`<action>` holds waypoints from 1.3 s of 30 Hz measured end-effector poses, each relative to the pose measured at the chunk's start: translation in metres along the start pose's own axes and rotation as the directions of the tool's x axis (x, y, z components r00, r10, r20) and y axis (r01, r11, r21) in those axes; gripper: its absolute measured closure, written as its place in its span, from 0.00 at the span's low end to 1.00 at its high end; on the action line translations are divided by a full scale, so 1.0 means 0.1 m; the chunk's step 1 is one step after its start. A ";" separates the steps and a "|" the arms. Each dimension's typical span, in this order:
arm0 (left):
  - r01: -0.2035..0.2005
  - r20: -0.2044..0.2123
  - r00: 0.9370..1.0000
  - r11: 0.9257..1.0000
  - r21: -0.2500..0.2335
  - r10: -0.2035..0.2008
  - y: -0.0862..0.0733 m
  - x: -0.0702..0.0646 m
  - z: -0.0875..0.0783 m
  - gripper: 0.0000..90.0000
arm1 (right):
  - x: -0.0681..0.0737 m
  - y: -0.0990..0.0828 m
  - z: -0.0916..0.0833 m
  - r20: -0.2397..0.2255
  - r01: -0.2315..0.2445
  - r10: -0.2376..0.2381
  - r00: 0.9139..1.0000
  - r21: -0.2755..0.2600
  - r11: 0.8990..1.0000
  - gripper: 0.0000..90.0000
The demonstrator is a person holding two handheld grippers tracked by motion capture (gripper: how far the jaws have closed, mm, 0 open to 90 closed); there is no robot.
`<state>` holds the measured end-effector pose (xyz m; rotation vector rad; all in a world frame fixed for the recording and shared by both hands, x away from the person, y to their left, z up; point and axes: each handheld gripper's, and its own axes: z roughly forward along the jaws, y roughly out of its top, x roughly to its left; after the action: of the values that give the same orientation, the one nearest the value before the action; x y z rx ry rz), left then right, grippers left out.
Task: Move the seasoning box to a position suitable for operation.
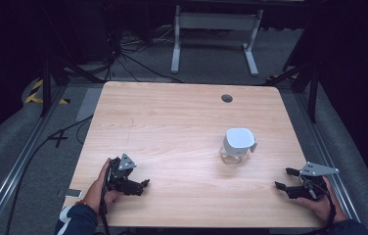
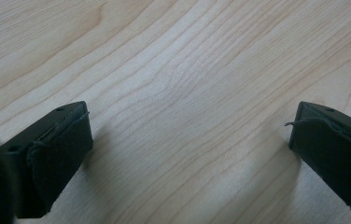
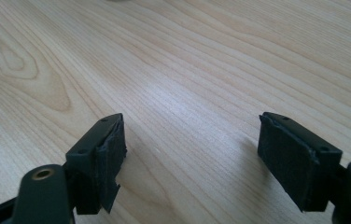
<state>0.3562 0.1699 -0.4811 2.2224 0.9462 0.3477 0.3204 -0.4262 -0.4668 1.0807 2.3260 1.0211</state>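
Scene: Your two grippers rest low at the near edge of the wooden table (image 1: 172,117), one at lower left of the high view, one at lower right, with a small jar between and beyond them.

Jar: A clear glass jar with a white lid (image 1: 238,145) stands upright right of centre in the high view, apart from both grippers, nothing touching it.

Left gripper: Your left gripper (image 1: 142,185) sits at lower left of the high view; in the left gripper view its two black jaws stand wide apart over bare wood, holding nothing.

Right gripper: Your right gripper (image 1: 286,178) sits at lower right of the high view; in the right gripper view the jaws gape just as wide, empty, with wood grain between them.

Key relation: The jar lies up and to the left of your right gripper and up and to the right of your left one. The right looks the nearer of the two, though not by much.

Axis: The jar stands vertical, so a level approach from the side would seem to suit it.

Hard to make out: A tab or handle juts from the lid's right side; its form is too small to read. What the glass holds cannot be told. At the top edge of the right gripper view a pale sliver is cut off.
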 end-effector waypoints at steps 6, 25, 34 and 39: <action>-0.040 0.037 0.999 0.999 -0.006 0.040 0.03 -0.05 0.03 0.00 | -0.01 0.01 0.00 -0.008 0.000 0.000 1.000 0.008 1.000 0.26; -0.069 0.055 0.996 0.998 -0.005 0.069 0.00 -0.08 0.01 0.00 | -0.01 0.38 0.02 0.028 0.064 -0.062 0.998 -0.056 0.996 0.63; -0.065 0.057 0.996 0.998 -0.006 0.065 0.00 -0.08 0.01 0.00 | 0.05 0.88 -0.08 -0.019 0.069 -0.073 0.997 -0.161 0.985 0.63; -0.072 0.058 0.996 0.997 -0.006 0.072 0.01 -0.07 0.01 0.00 | 0.14 1.21 -0.05 -0.023 0.110 -0.115 0.993 -0.166 0.980 0.76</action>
<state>0.3518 0.1637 -0.4812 2.2544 0.8353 0.3157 0.3686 -0.3640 -0.3740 0.8654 2.2538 1.1710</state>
